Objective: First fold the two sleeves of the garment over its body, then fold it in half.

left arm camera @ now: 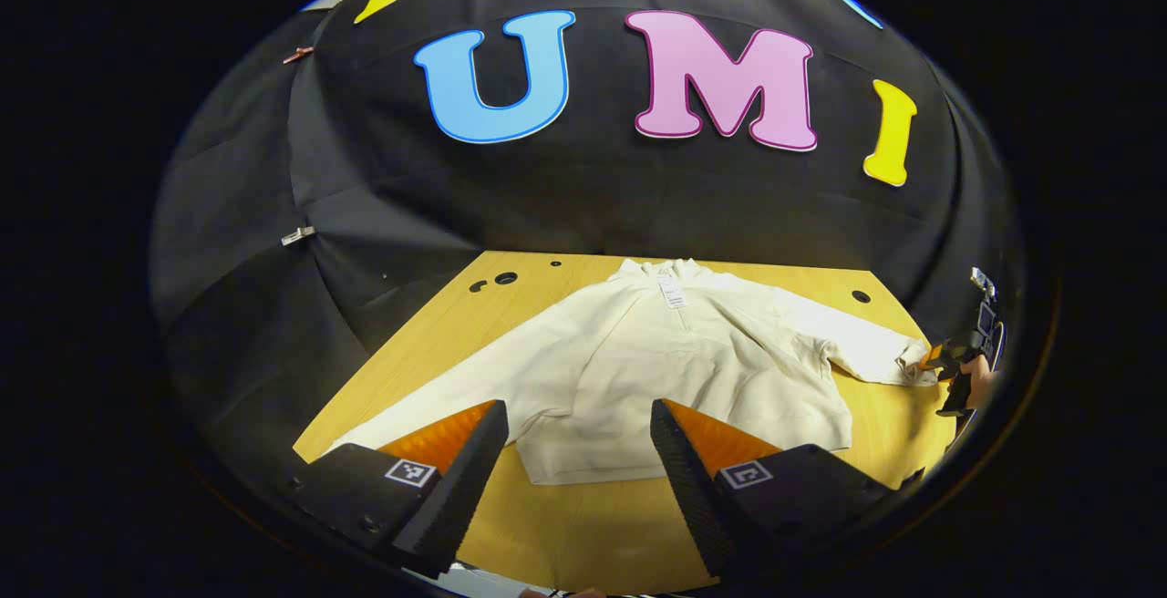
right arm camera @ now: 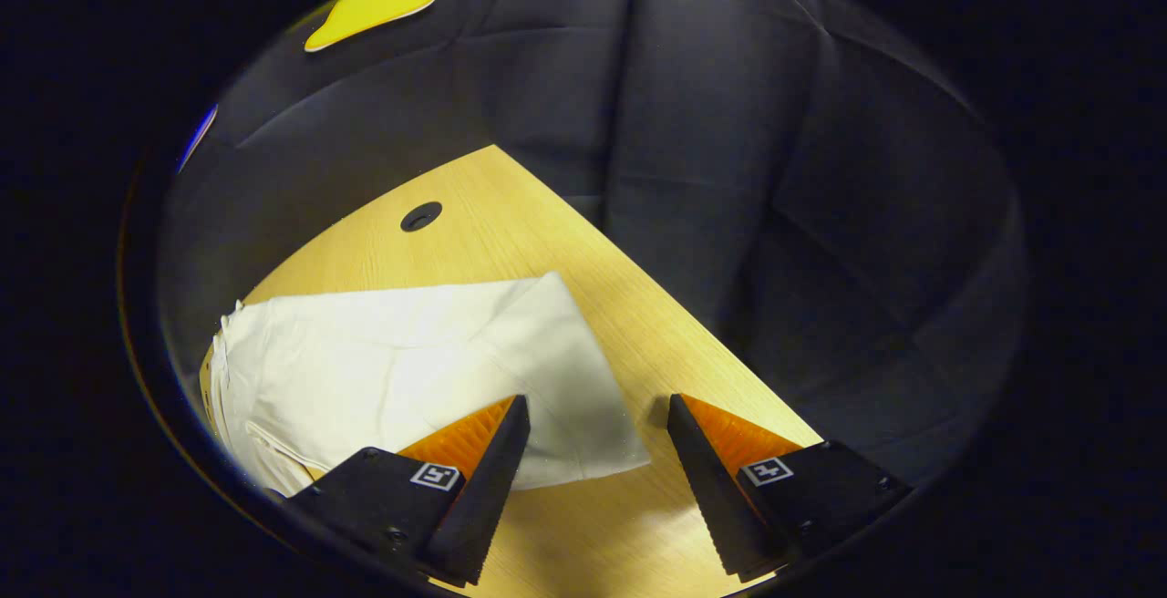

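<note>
A cream sweatshirt [left arm camera: 638,370] lies flat on the wooden table [left arm camera: 593,525], collar at the far side and hem toward me. One sleeve [left arm camera: 428,407] runs out to the near left corner; the other sleeve [left arm camera: 857,343] reaches right. My left gripper [left arm camera: 579,434] hovers open over the hem, nothing between its fingers. In the left gripper view the right gripper [left arm camera: 953,370] sits at the far right, by that sleeve's cuff. In the right gripper view the sleeve end [right arm camera: 410,370] spreads under the open right gripper [right arm camera: 599,416], its corner reaching between the fingers, neither finger pressing on it.
Black cloth walls close in the table at the back and sides. Small round holes [left arm camera: 504,278] mark the tabletop near the far edge, with another hole [right arm camera: 420,215] beyond the sleeve. Bare wood [right arm camera: 638,507] runs along the table's right edge.
</note>
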A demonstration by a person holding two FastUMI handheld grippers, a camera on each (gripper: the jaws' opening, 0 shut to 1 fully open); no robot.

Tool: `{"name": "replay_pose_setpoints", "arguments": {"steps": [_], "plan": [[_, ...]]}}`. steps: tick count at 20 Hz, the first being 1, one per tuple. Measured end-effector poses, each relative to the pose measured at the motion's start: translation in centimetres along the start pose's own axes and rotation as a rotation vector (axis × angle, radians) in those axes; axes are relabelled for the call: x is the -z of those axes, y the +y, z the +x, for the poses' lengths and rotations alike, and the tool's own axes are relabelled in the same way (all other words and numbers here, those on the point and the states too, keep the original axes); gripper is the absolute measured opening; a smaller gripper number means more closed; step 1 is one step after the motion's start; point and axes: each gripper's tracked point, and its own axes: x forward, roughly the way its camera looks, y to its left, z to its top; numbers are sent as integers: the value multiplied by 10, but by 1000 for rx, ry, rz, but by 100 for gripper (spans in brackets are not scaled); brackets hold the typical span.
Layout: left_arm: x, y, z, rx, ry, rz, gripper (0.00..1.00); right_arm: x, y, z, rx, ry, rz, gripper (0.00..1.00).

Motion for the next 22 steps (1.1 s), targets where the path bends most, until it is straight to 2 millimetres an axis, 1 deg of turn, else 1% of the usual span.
{"name": "replay_pose_setpoints", "arguments": {"steps": [1, 2, 3, 4, 5, 7, 8, 10, 11, 13, 16, 19, 20, 22], "plan": [[1, -1, 1, -1, 4, 1, 97, 2, 4, 2, -28, 8, -13, 95], [1, -2, 1, 0, 5, 0, 97, 1, 2, -3, -24, 0, -20, 66], [1, -4, 0, 3, 3, -2, 97, 1, 12, -1, -59, 8, -5, 74], [1, -5, -1, 2, -1, -1, 97, -1, 16, -5, -50, 10, 5, 54], [0, -4, -2, 1, -5, 1, 97, -2, 25, -5, -77, 14, 16, 34], [1, -3, -3, -3, -12, 10, 97, -1, 25, -7, -66, 5, 14, 23], [2, -3, -3, -3, -12, 14, 97, 0, 25, -5, -66, 8, 3, 14], [4, 0, -3, -4, -7, 15, 97, -2, 29, -6, -70, 4, -15, 7], [4, 2, -2, -5, -7, 11, 97, -2, 33, -7, -85, 4, -14, 7], [4, 7, -1, -10, -4, -1, 97, -6, 45, -15, -100, -6, -15, 7], [2, 14, 0, -20, -10, -20, 97, -29, 61, -25, -99, -55, -22, 7], [4, 23, 0, -31, -13, -31, 97, -57, 82, -40, -126, -94, -44, 7], [6, 26, 0, -39, -8, -31, 97, -65, 94, -44, -139, -107, -58, 7], [3, 29, 0, -42, -18, -48, 97, -80, 120, -52, -170, -129, -90, 7]]}}
